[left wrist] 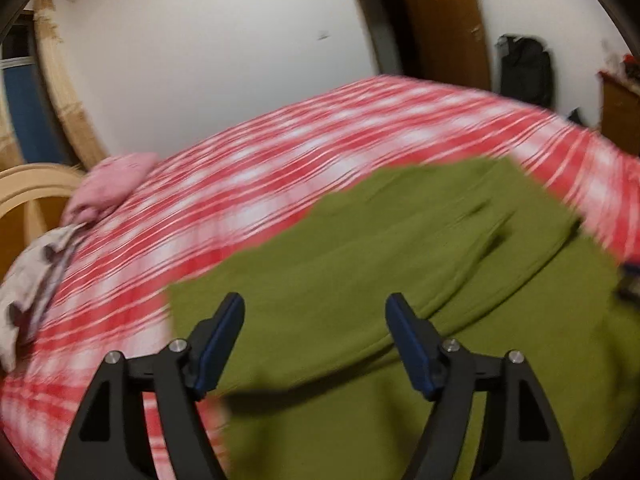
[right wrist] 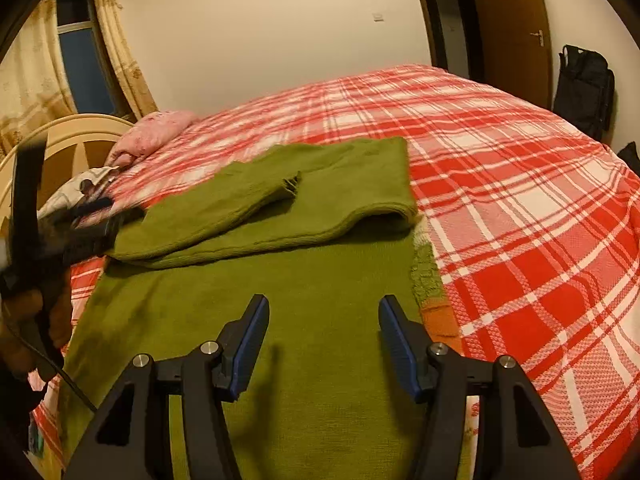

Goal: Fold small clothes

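Note:
An olive-green knitted sweater (right wrist: pixel 312 280) lies flat on the red plaid bedcover (right wrist: pixel 520 200). Its far part (right wrist: pixel 352 176) is folded back over the body, and a sleeve with a ragged cuff (right wrist: pixel 290 186) lies across the fold. My right gripper (right wrist: pixel 324 308) hovers open over the near body with nothing between its blue pads. In the left wrist view the same sweater (left wrist: pixel 360 248) is blurred, and my left gripper (left wrist: pixel 316 308) stands open above its left part, empty. In the right wrist view the left gripper (right wrist: pixel 116 220) is a dark blur at the fold's left edge, held by a hand (right wrist: pixel 40 312).
A pink pillow (right wrist: pixel 152 132) and a patterned cloth (right wrist: pixel 80 192) lie at the bed's left end by the cream headboard (right wrist: pixel 80 128). A brown door (right wrist: pixel 512 20) and a black bag (right wrist: pixel 584 84) stand beyond the bed's far right. Curtains (right wrist: pixel 120 48) hang at the left.

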